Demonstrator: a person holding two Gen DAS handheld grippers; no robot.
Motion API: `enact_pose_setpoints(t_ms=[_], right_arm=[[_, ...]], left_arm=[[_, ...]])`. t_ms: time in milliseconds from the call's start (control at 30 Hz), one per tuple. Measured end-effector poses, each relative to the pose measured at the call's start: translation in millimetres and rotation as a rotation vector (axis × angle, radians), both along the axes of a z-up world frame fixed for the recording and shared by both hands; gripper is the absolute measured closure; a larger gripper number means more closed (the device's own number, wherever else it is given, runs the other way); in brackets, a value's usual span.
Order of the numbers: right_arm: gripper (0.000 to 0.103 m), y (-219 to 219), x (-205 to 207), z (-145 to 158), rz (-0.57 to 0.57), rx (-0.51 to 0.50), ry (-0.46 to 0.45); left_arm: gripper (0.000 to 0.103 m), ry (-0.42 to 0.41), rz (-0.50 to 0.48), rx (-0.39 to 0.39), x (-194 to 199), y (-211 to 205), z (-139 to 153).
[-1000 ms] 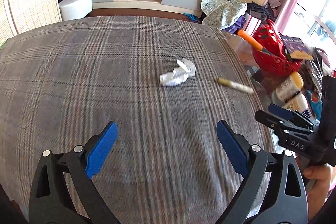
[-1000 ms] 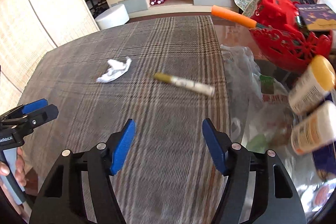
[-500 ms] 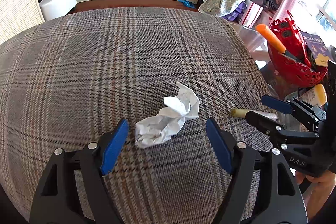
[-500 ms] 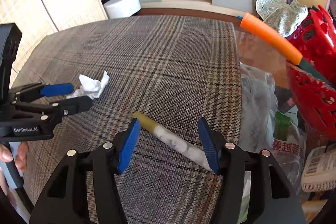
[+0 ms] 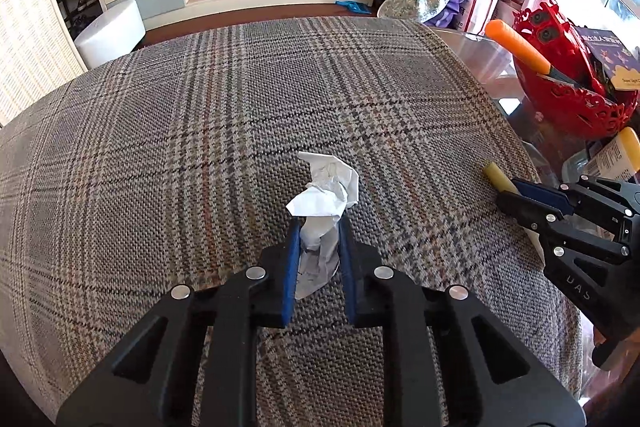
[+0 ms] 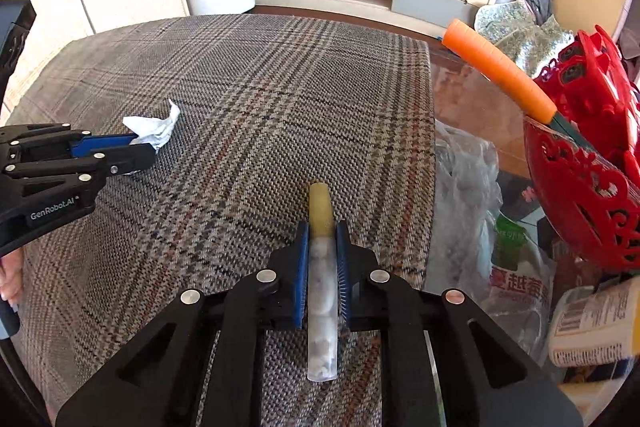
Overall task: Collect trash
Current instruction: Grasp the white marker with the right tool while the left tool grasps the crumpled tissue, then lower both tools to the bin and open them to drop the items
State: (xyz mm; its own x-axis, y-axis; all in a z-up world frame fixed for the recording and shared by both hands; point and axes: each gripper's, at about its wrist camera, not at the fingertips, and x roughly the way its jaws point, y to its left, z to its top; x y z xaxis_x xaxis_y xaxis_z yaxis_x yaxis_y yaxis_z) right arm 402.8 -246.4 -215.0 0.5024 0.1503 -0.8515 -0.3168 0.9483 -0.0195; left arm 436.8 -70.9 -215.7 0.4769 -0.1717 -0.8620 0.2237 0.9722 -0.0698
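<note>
- Two pieces of trash were seen on the woven plaid cloth (image 5: 200,147): a crumpled white paper wad (image 5: 326,187) and a slim clear plastic tube (image 6: 322,291) with a yellow cap.
- The left gripper (image 5: 318,231) was closing, its blue pads already pressed on the wad's narrow lower end; the creased upper part flared out beyond the fingertips.
- The right gripper (image 6: 322,231) was closing, clenched on the tube, whose long axis ran along the fingers, the cap pointed away from the camera.
- White lumps inside the tube could not be identified.
- The red openwork basket (image 6: 580,187) was cut off at the frame edge.
</note>
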Motion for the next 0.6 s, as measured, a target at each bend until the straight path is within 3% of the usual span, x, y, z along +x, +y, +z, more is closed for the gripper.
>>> enact_pose_setpoints(t_ms=[300, 600], right_arm=[[0.089, -18.2, -48.8, 5.8, -0.050, 0.020, 0.064], [0.089, -5.9, -171.7, 18.6, -0.053, 0.148, 0.094]], left_arm=[[0.089, 0.028, -0.065, -0.034, -56.3, 5.2, 2.4], [0.089, 0.066, -0.098, -0.143, -186.5, 24.5, 7.1]])
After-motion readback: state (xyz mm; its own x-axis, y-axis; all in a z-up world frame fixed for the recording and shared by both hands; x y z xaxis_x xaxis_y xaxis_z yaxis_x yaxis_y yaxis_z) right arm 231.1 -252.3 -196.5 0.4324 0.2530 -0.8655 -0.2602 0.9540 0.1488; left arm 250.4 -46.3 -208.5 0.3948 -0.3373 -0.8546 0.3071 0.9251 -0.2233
